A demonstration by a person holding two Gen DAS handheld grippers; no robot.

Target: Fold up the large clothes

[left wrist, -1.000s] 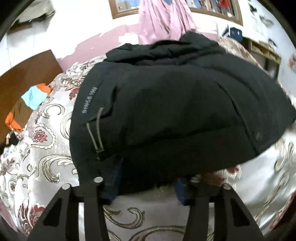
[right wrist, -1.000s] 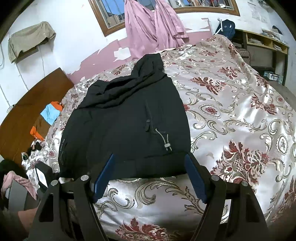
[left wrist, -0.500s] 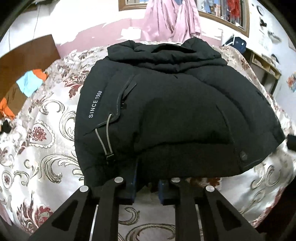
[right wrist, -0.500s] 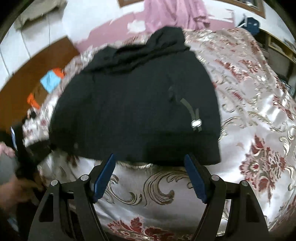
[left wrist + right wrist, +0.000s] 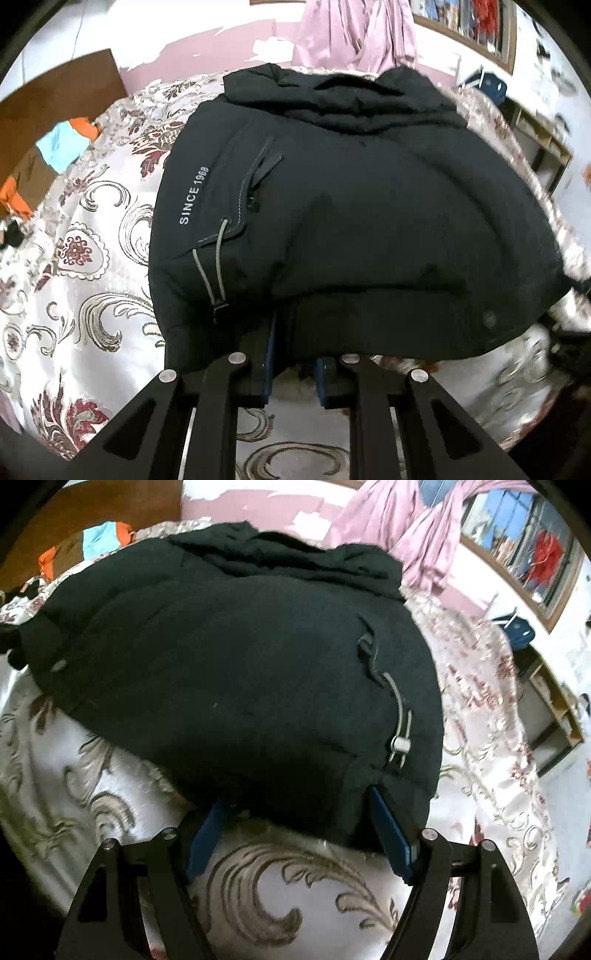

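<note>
A black padded jacket [image 5: 369, 221] with "SINCE 1988" printed on it lies on a floral satin bedspread [image 5: 74, 288], hood at the far end. My left gripper [image 5: 293, 354] is shut on the jacket's near hem, left of the middle. In the right wrist view the jacket [image 5: 240, 672] fills the centre. My right gripper [image 5: 295, 812] is open, its blue pads either side of the hem's right corner, just below the grey drawcord toggle [image 5: 400, 744].
Pink curtains [image 5: 354, 33] hang below a window behind the bed. A wooden headboard [image 5: 55, 107] with orange and blue clothes stands at the left. A shelf unit [image 5: 554, 716] and a blue bag [image 5: 519, 629] are at the right.
My left gripper closed from wide open onto the jacket's near hem. My right gripper moved forward and down to the hem's right corner, staying open.
</note>
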